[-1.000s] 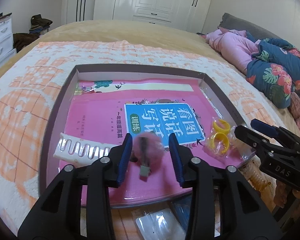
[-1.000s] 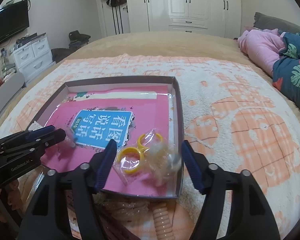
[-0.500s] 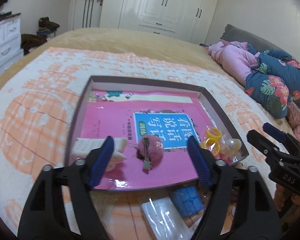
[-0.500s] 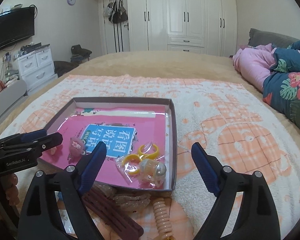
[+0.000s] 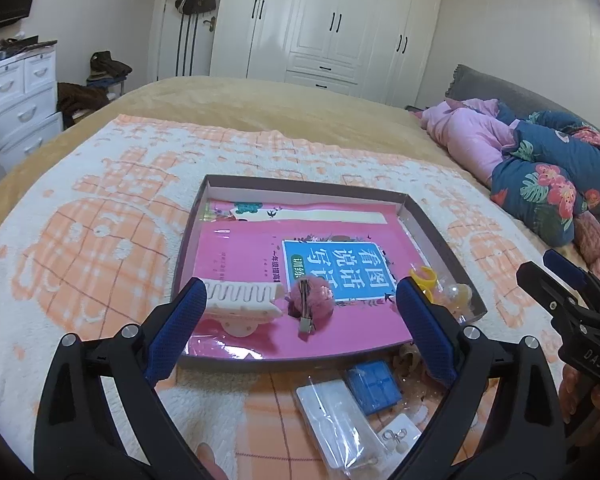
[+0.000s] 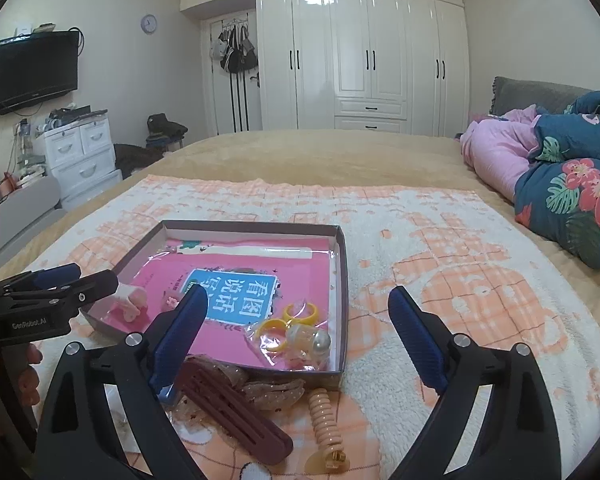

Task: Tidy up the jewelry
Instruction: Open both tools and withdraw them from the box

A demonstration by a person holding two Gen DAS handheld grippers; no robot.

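Both views are evenly and moderately brightly lit by soft indoor light with a slightly cool cast. A glare patch is seen high on the glossy white wardrobe doors (image 6: 364, 52), and paler reflections are seen on the plastic film lining the tray (image 5: 236, 350). Shadows are faint and soft. Strong fisheye distortion is present: straight lines are bowed near the edges, and the corners are cut off by a black circular vignette. The centre is rendered fairly sharp, while fine detail is softened toward the rim.
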